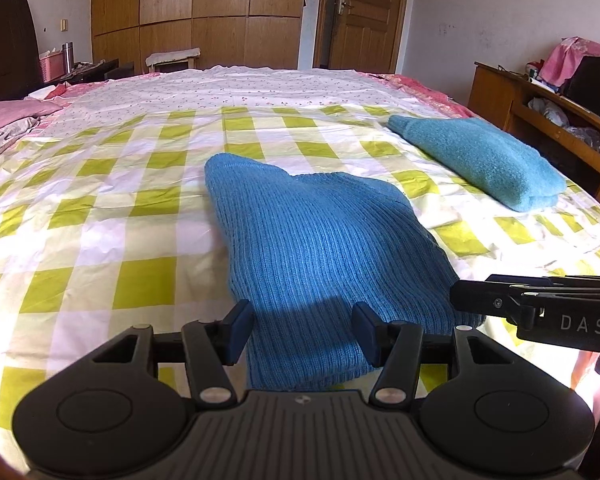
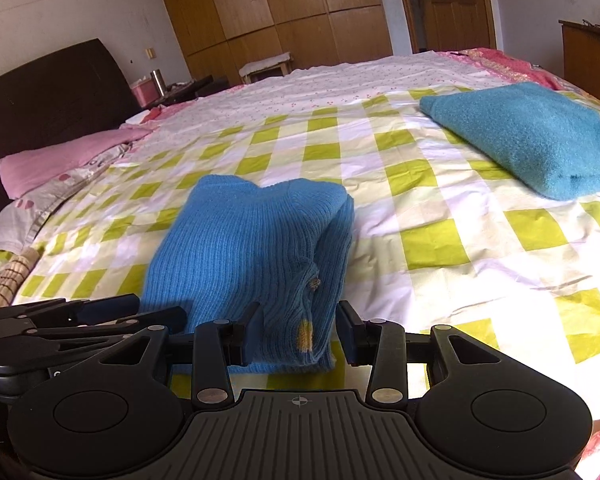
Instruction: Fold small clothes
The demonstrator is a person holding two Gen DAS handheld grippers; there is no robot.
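Observation:
A blue ribbed knit sweater [image 1: 324,248] lies folded on the green-and-white checked bedsheet [image 1: 100,220]. My left gripper [image 1: 302,330] is open, its blue pads either side of the sweater's near edge. The right gripper [image 1: 540,312] shows from the side at the sweater's right edge. In the right wrist view the sweater [image 2: 244,248] has a small yellow mark on its near folded edge. My right gripper [image 2: 298,334] is open, its fingers either side of that edge. The left gripper [image 2: 80,316] shows at the left.
A folded teal fleece garment [image 1: 480,160] lies at the bed's far right; it also shows in the right wrist view [image 2: 532,132]. Pink pillows [image 2: 68,160] and a dark headboard [image 2: 40,92] are at the left. A wooden cabinet [image 1: 548,120] stands on the right, wardrobes [image 1: 196,12] behind.

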